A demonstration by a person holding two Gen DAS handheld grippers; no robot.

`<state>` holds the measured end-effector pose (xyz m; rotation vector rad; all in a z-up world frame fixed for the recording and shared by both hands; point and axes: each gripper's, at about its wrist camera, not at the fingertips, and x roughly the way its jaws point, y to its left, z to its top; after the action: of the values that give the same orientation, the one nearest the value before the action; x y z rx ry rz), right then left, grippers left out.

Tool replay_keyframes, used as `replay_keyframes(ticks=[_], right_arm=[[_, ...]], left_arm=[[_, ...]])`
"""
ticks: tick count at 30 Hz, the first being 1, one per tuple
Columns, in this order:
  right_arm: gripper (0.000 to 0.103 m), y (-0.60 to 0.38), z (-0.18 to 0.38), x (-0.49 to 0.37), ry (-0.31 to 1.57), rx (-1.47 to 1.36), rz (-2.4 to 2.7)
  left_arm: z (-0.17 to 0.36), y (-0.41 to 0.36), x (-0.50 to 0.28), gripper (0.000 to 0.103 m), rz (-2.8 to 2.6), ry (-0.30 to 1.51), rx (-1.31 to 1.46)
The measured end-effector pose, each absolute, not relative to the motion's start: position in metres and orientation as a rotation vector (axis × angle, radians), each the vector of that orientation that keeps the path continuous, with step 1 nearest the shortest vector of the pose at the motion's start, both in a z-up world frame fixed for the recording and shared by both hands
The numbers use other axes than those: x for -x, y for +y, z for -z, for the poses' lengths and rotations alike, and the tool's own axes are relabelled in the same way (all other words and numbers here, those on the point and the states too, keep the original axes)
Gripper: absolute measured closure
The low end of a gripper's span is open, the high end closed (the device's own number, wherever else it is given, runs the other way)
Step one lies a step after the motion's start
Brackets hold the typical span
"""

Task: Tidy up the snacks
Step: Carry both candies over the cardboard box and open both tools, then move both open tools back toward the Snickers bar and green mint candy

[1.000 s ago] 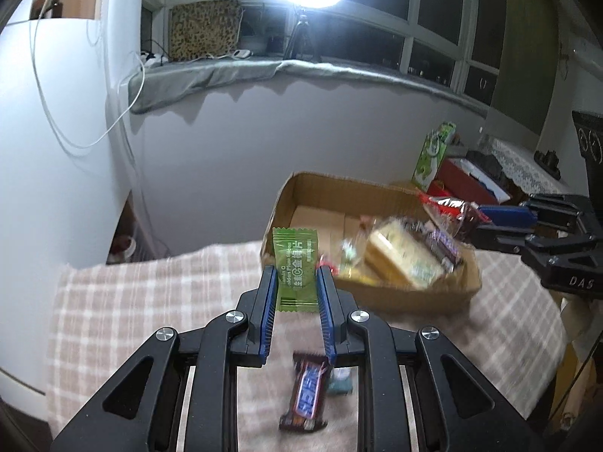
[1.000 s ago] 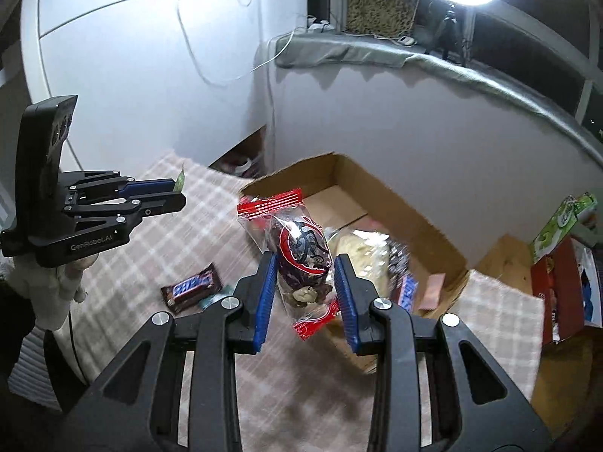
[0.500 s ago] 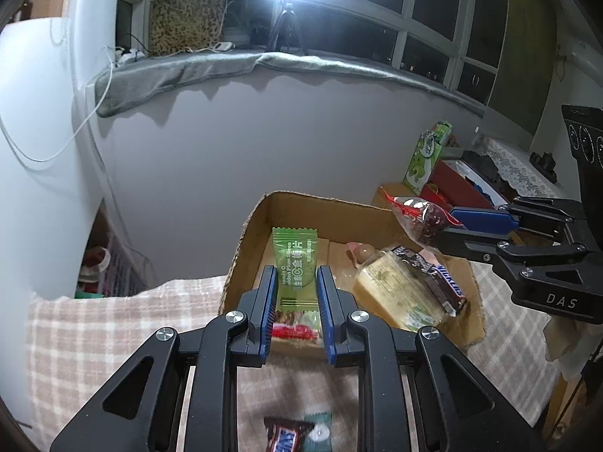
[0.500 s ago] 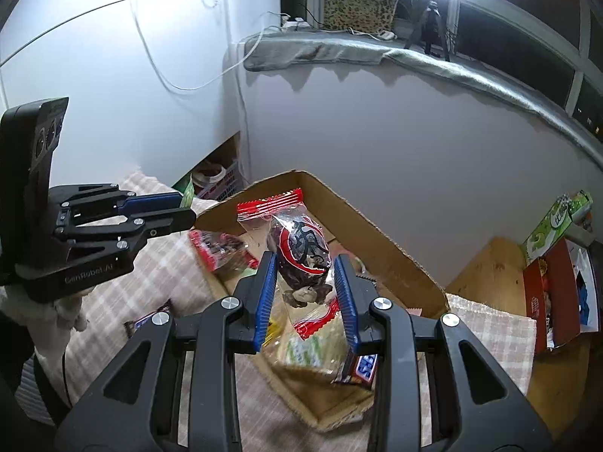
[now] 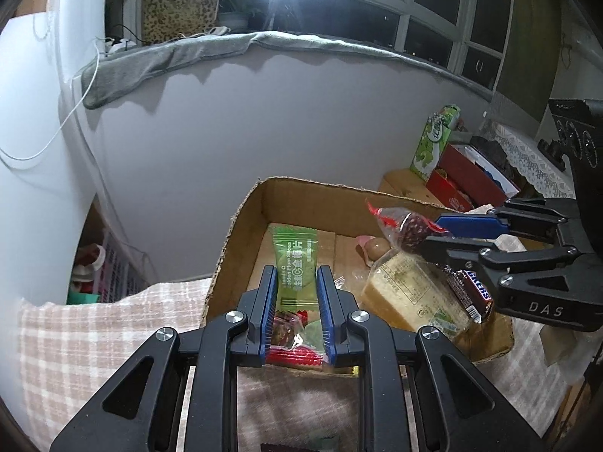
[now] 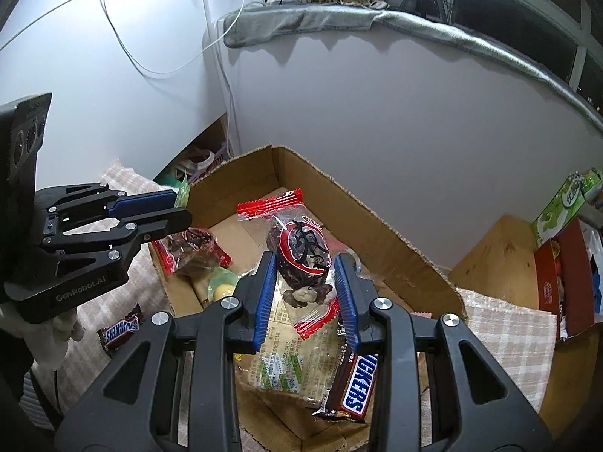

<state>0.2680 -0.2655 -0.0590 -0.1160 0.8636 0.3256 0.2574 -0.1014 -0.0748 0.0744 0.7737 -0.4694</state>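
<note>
My left gripper (image 5: 296, 275) is shut on a green candy packet (image 5: 296, 263) and holds it over the near left part of the open cardboard box (image 5: 241, 218). My right gripper (image 6: 304, 263) is shut on a clear red-edged snack packet (image 6: 301, 248) and holds it over the box (image 6: 377, 222). In the box lie a yellow packet (image 5: 410, 293), a Snickers bar (image 6: 354, 388) and another red-edged packet (image 6: 196, 248). Each gripper shows in the other's view: the right one (image 5: 433, 231) and the left one (image 6: 181, 207).
The box stands on a checked cloth (image 5: 94, 339). A Snickers bar (image 6: 120, 329) lies on the cloth outside the box. A green carton (image 5: 433, 143) and a red box (image 5: 463, 180) stand to the right on a wooden surface. A white wall rises behind.
Both grippers have moved forward with their packets and now hang over the box. The loose Snickers bar has slipped almost out of the left wrist view.
</note>
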Motion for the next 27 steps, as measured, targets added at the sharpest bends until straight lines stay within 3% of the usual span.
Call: replay_keyframes(ticks=[5, 6, 7, 8, 27], right_arm=[[0.067, -0.265, 0.061, -0.268, 0.865, 0.127, -0.309], [0.058, -0.265, 0.06, -0.268, 0.865, 0.127, -0.307], [0.046, -0.266, 0.059, -0.267, 0.863, 0.128, -0.305], [0.044, -0.266, 0.058, -0.266, 0.855, 0.13, -0.297], [0.044, -0.263, 0.028, -0.22, 0.796, 0.116, -0.322]], left_arm=[[0.074, -0.101, -0.259, 0.079, 0.46, 0.779, -0.067], [0.074, -0.101, -0.259, 0.071, 0.456, 0.783, -0.067], [0.073, -0.1, -0.258, 0.07, 0.457, 0.777, -0.066], [0.072, -0.1, -0.257, 0.07, 0.458, 0.774, -0.069], [0.043, -0.057, -0.212, 0.07, 0.412, 0.722, -0.05]])
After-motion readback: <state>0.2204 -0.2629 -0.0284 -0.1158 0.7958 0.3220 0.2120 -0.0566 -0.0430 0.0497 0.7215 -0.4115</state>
